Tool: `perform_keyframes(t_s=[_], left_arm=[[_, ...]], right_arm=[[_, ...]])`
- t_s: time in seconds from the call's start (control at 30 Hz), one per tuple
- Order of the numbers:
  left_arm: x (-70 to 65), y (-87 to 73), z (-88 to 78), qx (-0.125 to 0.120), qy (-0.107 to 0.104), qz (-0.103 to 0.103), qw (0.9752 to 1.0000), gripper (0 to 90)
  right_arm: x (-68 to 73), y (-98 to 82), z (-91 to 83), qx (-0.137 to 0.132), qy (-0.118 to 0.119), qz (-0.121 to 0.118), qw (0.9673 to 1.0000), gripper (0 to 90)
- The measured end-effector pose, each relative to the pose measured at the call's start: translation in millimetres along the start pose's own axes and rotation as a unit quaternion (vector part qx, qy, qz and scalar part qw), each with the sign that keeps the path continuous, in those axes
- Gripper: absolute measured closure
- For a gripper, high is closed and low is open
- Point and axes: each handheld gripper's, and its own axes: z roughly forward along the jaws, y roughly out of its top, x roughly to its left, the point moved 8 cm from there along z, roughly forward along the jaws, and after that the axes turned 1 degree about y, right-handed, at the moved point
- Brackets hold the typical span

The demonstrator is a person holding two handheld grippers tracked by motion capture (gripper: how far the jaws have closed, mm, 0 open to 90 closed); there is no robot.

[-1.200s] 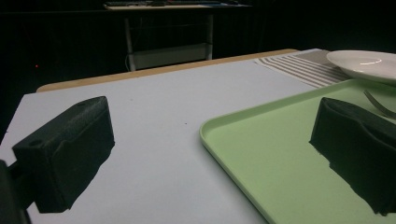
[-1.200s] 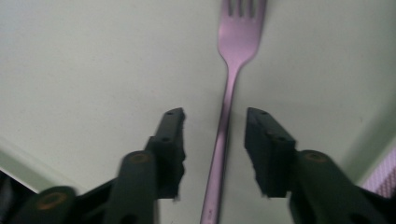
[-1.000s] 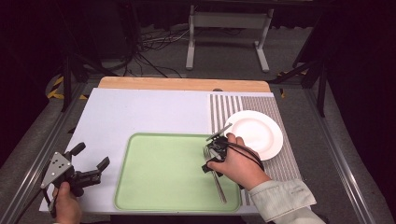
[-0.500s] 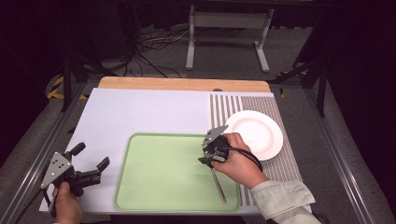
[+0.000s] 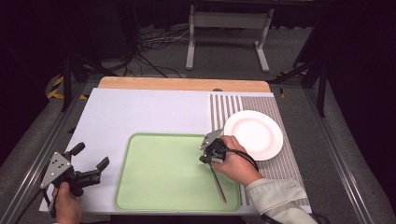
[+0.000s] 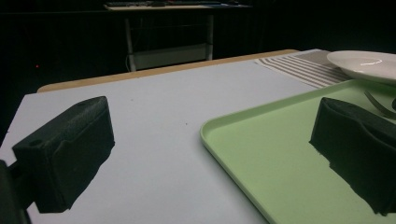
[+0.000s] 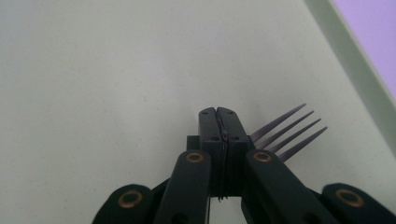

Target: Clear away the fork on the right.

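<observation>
Between the closed jaws, fork [image 7: 285, 130].

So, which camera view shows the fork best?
The high view: the whole fork lies on the green tray, its head under the right claw. The right gripper view shows just four tines beside the shut jaws; the left gripper view, a sliver.

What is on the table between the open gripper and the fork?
In the high view, just bare tray lies between the left gripper and the fork, which the right gripper has just closed on.
</observation>
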Motion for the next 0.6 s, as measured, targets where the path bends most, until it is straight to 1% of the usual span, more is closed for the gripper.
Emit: perform_keyframes(t_s=[0.17,0.33,0.47,0.6], left_arm=[[-0.6,0.1,0.5,-0.001,-0.001,0.001,1.0000,0.3],[-0.6,-0.2,0.6,0.000,0.000,0.001,1.0000,0.3],[-0.9,0.0,0.5,0.000,-0.001,0.001,1.0000,0.3],[-0.3,-0.1,0.3,0.001,-0.001,0.001,1.0000,0.3]], right_arm=[[-1.3,-4.9,4.0,0.009,0.003,0.006,0.9999,90.0],[0.8,-6.3,5.6,0.013,0.010,0.004,0.9999,90.0],[1.4,-7.9,7.9,0.020,0.011,0.001,0.9997,90.0],[0.5,-8.2,8.0,0.021,0.007,0.005,0.9997,90.0]])
